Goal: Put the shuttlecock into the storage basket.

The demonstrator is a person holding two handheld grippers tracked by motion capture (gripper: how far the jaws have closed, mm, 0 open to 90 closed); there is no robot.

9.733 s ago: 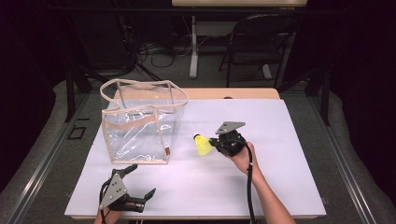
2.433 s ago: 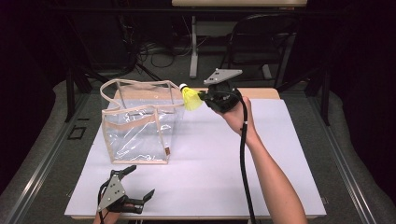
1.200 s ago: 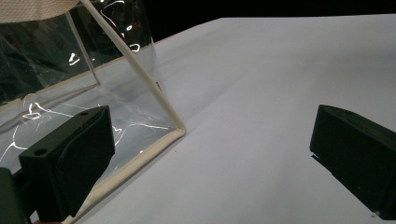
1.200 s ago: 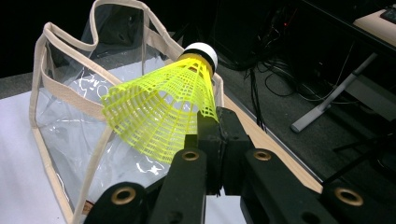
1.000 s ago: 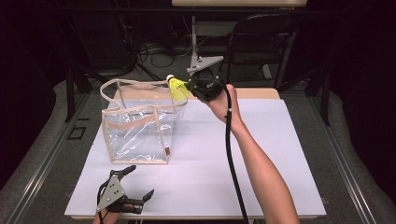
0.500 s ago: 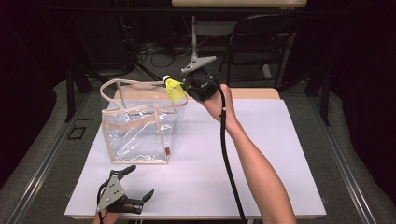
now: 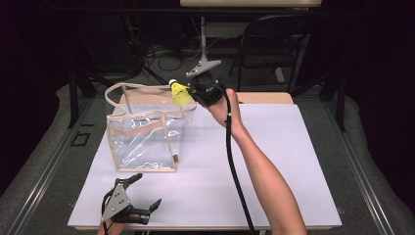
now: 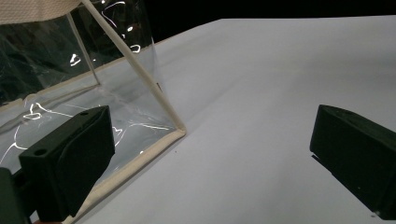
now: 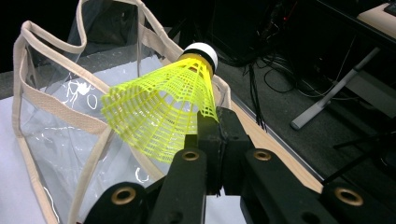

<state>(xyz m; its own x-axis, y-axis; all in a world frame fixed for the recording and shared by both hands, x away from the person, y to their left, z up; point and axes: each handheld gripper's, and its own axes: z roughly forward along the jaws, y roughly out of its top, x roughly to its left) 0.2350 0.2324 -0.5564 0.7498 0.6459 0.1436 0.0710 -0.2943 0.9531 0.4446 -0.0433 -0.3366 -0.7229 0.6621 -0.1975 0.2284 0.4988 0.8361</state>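
White tabletop (image 7: 293, 161): right tongs (image 7: 195, 94) pinch the shuttlecock (image 7: 180, 93), cork tilted up-left; left tongs (image 7: 142, 193) spread.

High cam overhead, tong cams close, share bag (image 7: 147, 139)

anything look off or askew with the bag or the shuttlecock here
Only slightly: the clear bag's beige rim sags unevenly, wavy rather than square. The yellow shuttlecock looks intact, pinched by its skirt edge in the right gripper above the bag's corner. Nothing is spilled.
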